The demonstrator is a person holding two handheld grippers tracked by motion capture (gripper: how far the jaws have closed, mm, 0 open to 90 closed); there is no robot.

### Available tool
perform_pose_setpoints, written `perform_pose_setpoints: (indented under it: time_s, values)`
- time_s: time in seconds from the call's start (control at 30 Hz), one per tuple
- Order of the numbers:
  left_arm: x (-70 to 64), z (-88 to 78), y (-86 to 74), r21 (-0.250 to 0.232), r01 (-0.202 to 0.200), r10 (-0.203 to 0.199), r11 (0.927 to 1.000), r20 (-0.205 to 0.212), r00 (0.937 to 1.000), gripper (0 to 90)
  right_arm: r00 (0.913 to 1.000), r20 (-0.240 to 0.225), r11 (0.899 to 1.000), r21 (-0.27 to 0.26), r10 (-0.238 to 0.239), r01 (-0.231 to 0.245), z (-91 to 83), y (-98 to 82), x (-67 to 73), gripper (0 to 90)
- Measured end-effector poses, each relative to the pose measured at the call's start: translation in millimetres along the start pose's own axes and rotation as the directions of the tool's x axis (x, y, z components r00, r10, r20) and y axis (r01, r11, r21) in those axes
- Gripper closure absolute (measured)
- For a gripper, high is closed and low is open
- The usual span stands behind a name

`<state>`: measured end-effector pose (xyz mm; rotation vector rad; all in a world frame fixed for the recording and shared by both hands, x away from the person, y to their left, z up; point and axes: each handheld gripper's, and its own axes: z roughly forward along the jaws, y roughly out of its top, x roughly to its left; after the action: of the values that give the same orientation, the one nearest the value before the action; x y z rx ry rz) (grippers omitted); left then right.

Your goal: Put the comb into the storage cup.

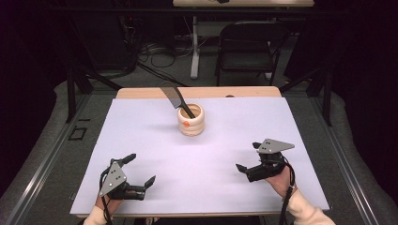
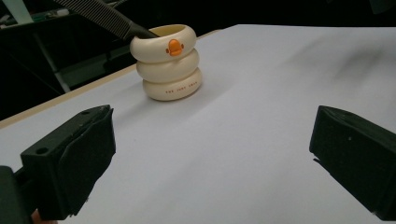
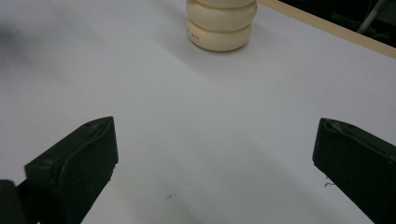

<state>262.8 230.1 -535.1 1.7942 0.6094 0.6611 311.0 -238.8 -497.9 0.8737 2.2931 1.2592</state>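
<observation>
A cream holder (image 1: 190,120) built like three stacked rings stands upright on the white surface (image 1: 141,140), at about 12 o'clock from the midpoint between the two grippers and nearer the far edge than the near one. A dark comb (image 1: 174,98) sits in its mouth, handle down, the toothed end leaning out toward 11 o'clock over the far part of the surface. In the left gripper view the comb (image 2: 100,16) rests against the holder's (image 2: 169,63) top rim.

The left gripper (image 1: 139,171) lies near the near edge at about 7 o'clock from the holder, jaws spread wide with nothing between them. The right gripper (image 1: 247,157) lies at about 4 o'clock from the holder, also near the near edge, its jaws likewise wide apart and empty. Both are well apart from the holder, with bare white surface between them and it and between each other.

A strip of wood edge shows along the far side behind the holder. The side edges lie well out from both grippers.

An orange duck-bill mark sits on the top ring. A line of small lettering runs along the bottom ring; it is too small to read for certain. From the right gripper view the holder (image 3: 221,25) shows its lower two rings.
</observation>
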Motion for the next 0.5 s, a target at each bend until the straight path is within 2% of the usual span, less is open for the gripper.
perform_pose_setpoints:
  time_s: [0.5]
  values:
    - [0.3, -0.2, -0.1, 0.003, -0.003, 0.003, 1.0, 0.0, 1.0, 0.3, 0.9989, 0.044, 1.0, -0.017, 0.017, -0.016, -18.2, -18.5, 9.0, 0.0]
